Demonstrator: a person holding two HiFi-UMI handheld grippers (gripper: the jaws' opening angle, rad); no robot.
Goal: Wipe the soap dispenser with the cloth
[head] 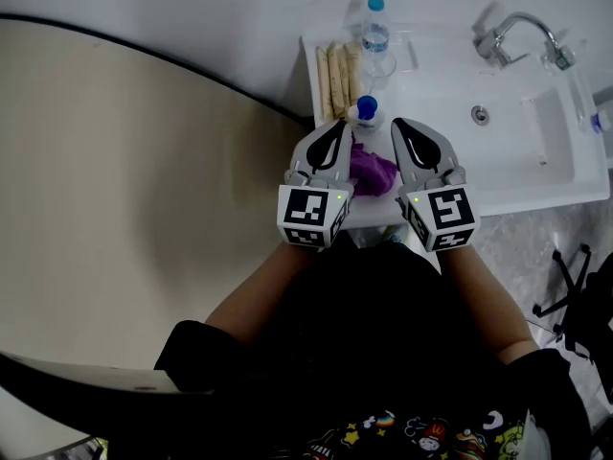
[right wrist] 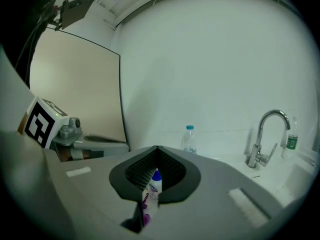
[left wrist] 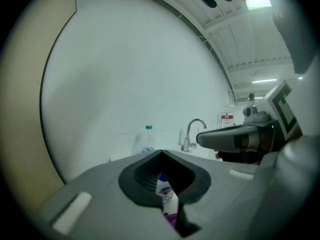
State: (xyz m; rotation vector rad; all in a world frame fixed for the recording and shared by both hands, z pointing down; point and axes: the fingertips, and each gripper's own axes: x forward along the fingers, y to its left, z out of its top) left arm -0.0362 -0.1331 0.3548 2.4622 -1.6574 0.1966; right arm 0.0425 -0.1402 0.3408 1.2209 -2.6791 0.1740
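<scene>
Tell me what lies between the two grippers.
The head view shows a purple cloth between the left gripper and the right gripper, with the soap dispenser near their tips.

I see a white sink counter (head: 436, 75) set against the wall. A water bottle (head: 375, 29) with a blue cap stands at the back of it. Beside the bottle lie some long tan strips (head: 336, 77), maybe rolled towels; I cannot tell from up here. In front of the bottle stands the soap dispenser (head: 365, 110) with its blue top. A purple cloth (head: 372, 169) lies bunched near the front edge, just beside the dispenser. The basin (head: 536, 137) is sunk into the right part, with a tap (head: 517, 29) behind it.
</scene>
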